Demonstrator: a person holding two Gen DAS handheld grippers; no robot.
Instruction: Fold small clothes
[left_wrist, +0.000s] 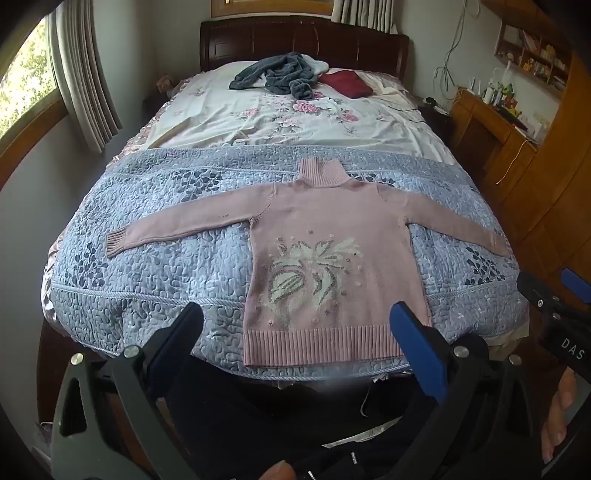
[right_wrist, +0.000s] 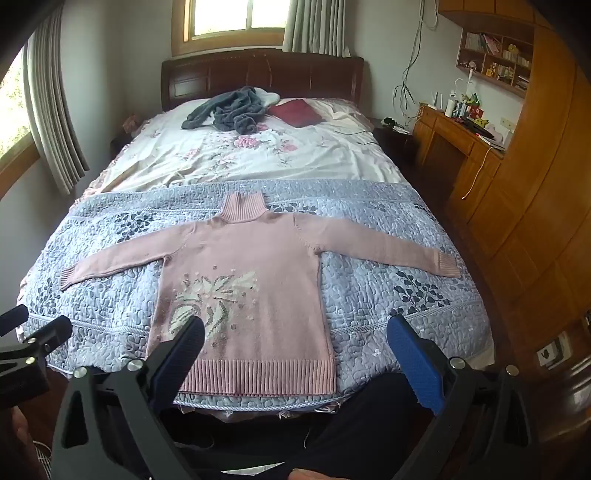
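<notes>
Jaws of left gripper (left_wrist: 295, 325) spread wide, empty, at bottom of left wrist view. Jaws of right gripper (right_wrist: 295, 332) likewise wide apart, holding nothing. Pink turtleneck sweater (left_wrist: 325, 266) lies flat, sleeves out, on blue quilt (left_wrist: 166, 288) at frame centre. Grey garment (left_wrist: 280, 75) and dark red cloth (left_wrist: 345, 83) near headboard (left_wrist: 295, 44), upper frame.
</notes>
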